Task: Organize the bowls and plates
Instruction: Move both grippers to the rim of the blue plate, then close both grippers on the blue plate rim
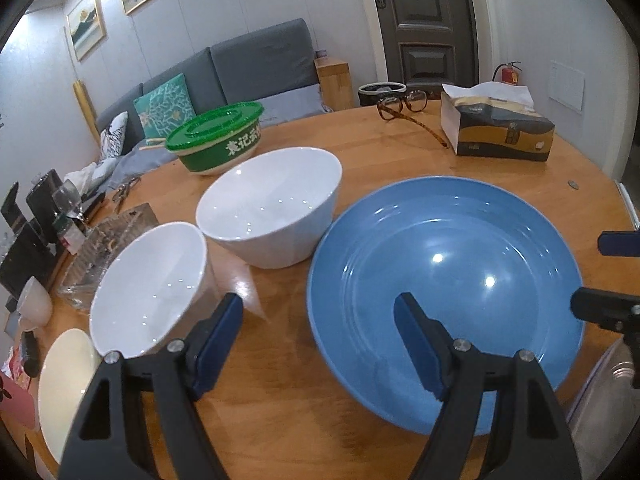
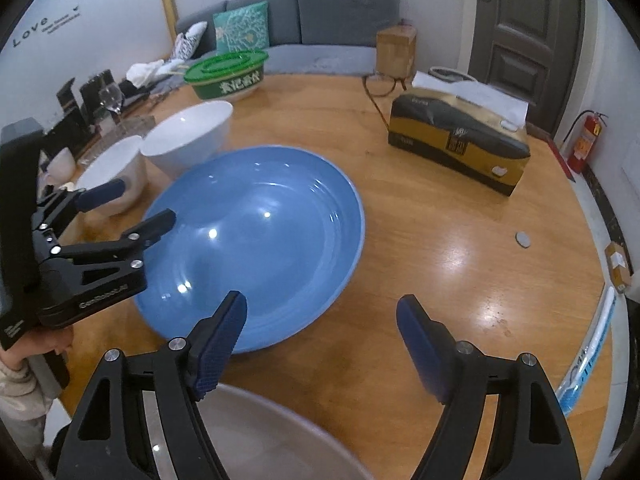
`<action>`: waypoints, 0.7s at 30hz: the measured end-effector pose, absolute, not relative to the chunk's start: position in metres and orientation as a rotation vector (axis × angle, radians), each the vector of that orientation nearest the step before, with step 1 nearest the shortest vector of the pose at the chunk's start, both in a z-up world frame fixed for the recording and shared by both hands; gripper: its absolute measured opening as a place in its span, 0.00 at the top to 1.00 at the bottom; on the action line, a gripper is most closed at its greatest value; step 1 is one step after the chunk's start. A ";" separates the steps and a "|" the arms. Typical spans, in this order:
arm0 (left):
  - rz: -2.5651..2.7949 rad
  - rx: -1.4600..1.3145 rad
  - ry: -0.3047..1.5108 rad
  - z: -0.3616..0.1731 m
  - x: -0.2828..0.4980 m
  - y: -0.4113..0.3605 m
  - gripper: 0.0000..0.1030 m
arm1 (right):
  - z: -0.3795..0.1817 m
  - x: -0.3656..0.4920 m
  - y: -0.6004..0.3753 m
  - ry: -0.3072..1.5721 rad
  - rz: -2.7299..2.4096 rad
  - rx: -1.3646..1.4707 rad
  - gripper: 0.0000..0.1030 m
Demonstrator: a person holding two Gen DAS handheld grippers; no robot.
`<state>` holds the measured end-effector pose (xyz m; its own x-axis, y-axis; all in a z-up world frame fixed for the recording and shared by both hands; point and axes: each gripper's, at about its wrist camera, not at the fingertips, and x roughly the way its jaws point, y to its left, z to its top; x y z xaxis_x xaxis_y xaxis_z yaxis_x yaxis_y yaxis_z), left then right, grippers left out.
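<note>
Here, glossy blue plate (image 2: 256, 240), wide and shallow, two white bowls (image 1: 272, 208) beside, both grippers' fingers (image 2: 220, 336) spread, empty.

Ahead-left of the wide-spread, empty right gripper (image 2: 322, 320) lies a large round blue plate (image 2: 256, 240); a grey metal plate (image 2: 280, 432) sits beneath it.

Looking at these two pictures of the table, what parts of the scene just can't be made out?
- Grey plate, right wrist view: cut off by the bottom edge and hidden partly behind the right gripper.
- Cream plate, left wrist view: cut off at the lower left, partly behind the left gripper.
- Small round thing on the table: too small to identify.
- Clutter by the wine glass: dark, too small.
</note>
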<state>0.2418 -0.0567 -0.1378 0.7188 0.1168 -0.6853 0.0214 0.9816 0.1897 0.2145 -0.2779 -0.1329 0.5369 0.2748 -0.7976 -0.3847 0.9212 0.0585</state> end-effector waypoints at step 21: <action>-0.012 0.127 0.851 -0.155 0.260 -0.054 0.63 | -0.160 0.230 -0.261 0.982 0.401 -0.160 0.33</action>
<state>0.2603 -0.0542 -0.1552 0.6593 0.0407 -0.7507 0.0611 0.9923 0.1075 0.2302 -0.2612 -0.1596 0.4893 0.2568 -0.8335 -0.3994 0.9156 0.0476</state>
